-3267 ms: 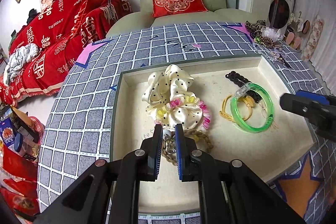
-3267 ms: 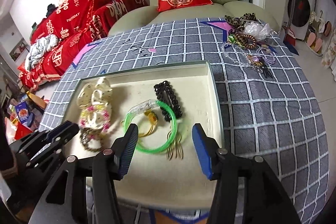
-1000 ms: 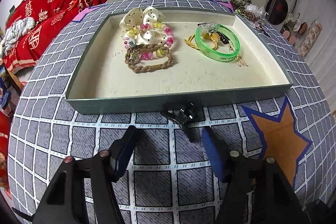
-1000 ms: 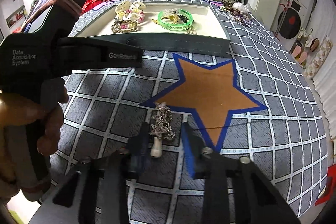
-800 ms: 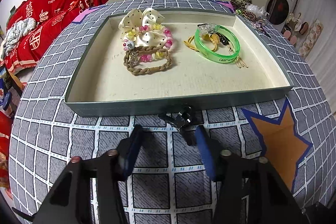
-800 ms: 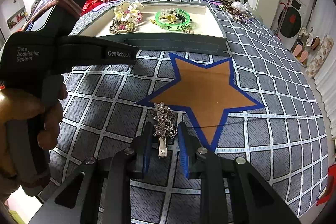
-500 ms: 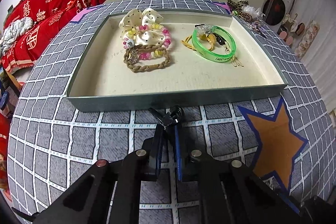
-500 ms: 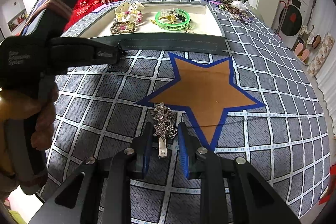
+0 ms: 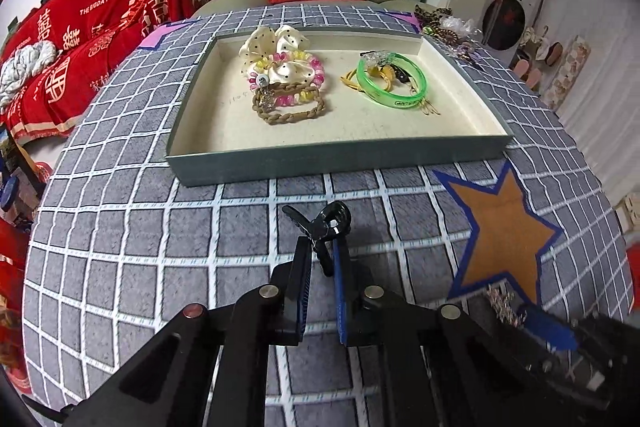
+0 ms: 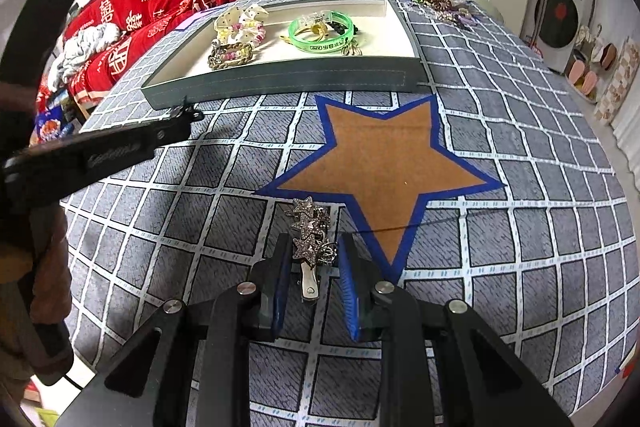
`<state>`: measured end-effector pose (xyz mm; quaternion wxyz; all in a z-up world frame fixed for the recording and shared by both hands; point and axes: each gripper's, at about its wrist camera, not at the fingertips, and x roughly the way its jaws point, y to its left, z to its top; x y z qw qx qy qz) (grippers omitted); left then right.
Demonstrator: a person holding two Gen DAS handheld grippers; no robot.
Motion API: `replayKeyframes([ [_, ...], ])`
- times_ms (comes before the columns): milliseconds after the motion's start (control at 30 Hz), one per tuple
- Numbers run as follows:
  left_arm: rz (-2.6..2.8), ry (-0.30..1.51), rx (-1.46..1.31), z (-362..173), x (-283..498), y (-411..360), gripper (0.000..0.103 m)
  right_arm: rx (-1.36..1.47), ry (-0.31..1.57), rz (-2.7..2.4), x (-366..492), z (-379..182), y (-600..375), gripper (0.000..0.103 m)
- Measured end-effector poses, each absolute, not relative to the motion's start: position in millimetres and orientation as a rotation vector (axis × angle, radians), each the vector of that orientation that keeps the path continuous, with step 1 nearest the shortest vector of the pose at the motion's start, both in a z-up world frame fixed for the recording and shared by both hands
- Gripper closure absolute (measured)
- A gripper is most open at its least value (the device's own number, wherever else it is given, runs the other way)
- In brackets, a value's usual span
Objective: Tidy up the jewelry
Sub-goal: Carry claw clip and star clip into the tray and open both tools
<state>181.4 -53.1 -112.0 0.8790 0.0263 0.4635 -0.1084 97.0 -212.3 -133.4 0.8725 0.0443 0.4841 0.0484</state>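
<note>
The black hair clip [image 9: 325,227] sat pinched between the nearly closed fingers of the left gripper [image 9: 321,269], just in front of the near wall of the grey tray [image 9: 340,157] on the desk [image 9: 132,259]. The clip's rounded head and one prong stuck out past the fingertips, its long axis running roughly along the fingers, toward the tray. The right gripper [image 10: 313,267] was narrowed around a silver star hair clip [image 10: 310,229], both fingers against its sides; that clip lay lengthwise between them, stars pointing away from the camera and its plain metal tail toward the wrist, at the lower left point of the orange star patch [image 10: 384,163]. Inside the tray, a polka-dot scrunchie [image 9: 276,55] with a beaded bracelet [image 9: 288,83] and a brown braided bracelet [image 9: 288,107] filled the left half, a green bangle [image 9: 394,81] the right; the tray's near half was bare lining. A loose pile of jewelry [image 10: 440,3] lay beyond the tray's far right corner.
</note>
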Motion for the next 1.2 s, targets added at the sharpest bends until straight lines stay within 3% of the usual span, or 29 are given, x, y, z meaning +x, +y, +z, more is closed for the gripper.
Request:
replayKeyframes([
  [533, -0.247, 0.922, 0.051, -92, 147, -31, 0.084, 0.211, 1.039, 0.098, 96, -118, -232, 0.078],
  [1200, -0.238, 0.869, 0.043, -65, 161, -8, 0.084, 0.197, 0.962, 0.104, 128, -68, -247, 0.078],
])
